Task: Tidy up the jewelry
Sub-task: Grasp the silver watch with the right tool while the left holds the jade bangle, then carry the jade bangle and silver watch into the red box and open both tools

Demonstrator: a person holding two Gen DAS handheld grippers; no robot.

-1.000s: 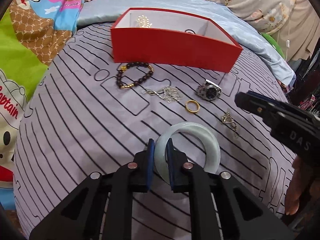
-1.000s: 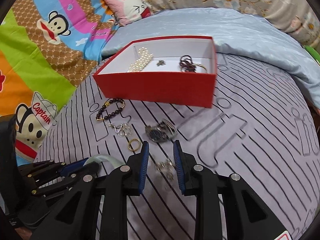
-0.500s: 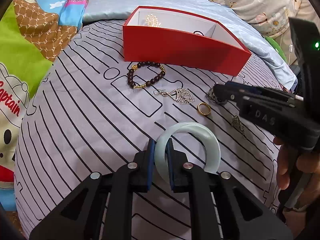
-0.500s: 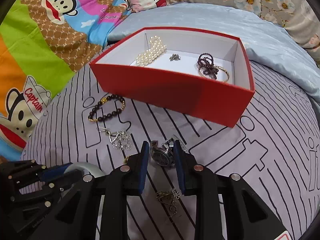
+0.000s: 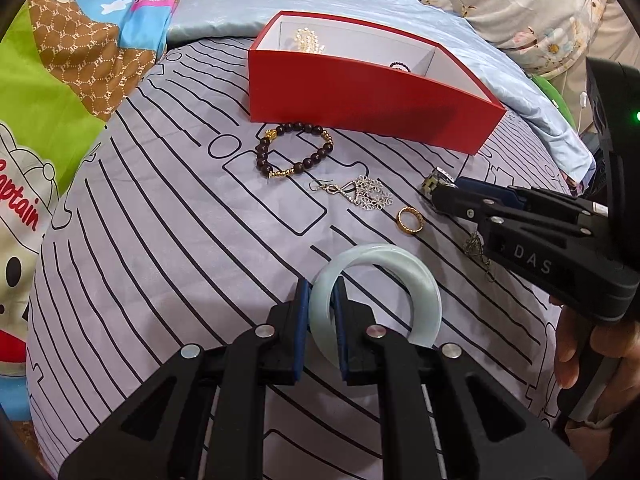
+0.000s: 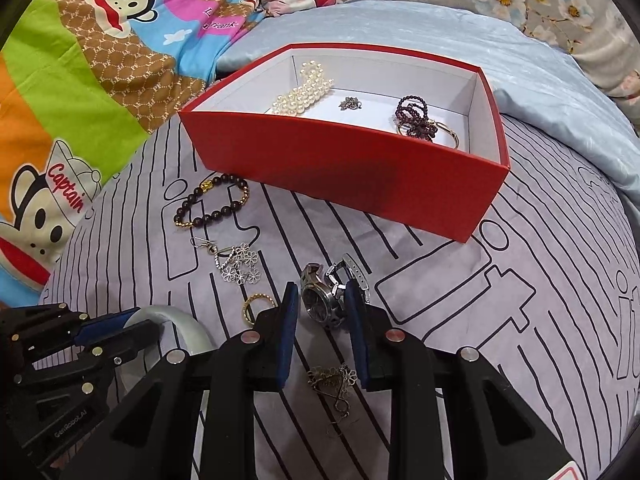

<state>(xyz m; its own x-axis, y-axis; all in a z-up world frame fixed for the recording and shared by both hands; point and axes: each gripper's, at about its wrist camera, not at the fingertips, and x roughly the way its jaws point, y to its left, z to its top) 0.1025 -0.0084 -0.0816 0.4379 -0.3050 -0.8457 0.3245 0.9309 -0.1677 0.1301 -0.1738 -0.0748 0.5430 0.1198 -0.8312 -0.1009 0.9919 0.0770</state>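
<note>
- Writing I can read: "DAS" on the side of my right claw; "GenRobot.AI" on the body of my left claw as seen from the right wrist; "Captain" on the cartoon monkey quilt off to the left.
- Left claw: closed on the pale green jade bangle, one blue pad outside the ring's left rim and one inside. The bangle lies nearly flat on the lilac striped sheet, its open hoop spreading ahead and right of the pads.
- Right claw: pads either side of the steel wristwatch; I cannot tell whether they touch it. The watch sits between the tips, its dial tilted up toward me and its strap end reaching ahead and to the right.
- Red box, ahead of both claws, white inside, long side facing me. It contains a pearl strand at left, a small dark metal piece in the middle, and dark purple beads with a thin gold bangle at right.
- Loose on the sheet, ahead-left of the right claw: dark bead bracelet with gold spacers, just before the box; silver flower earring; gold ring beside the left pad.
- Under the right claw: a bronze flower earring.
</note>
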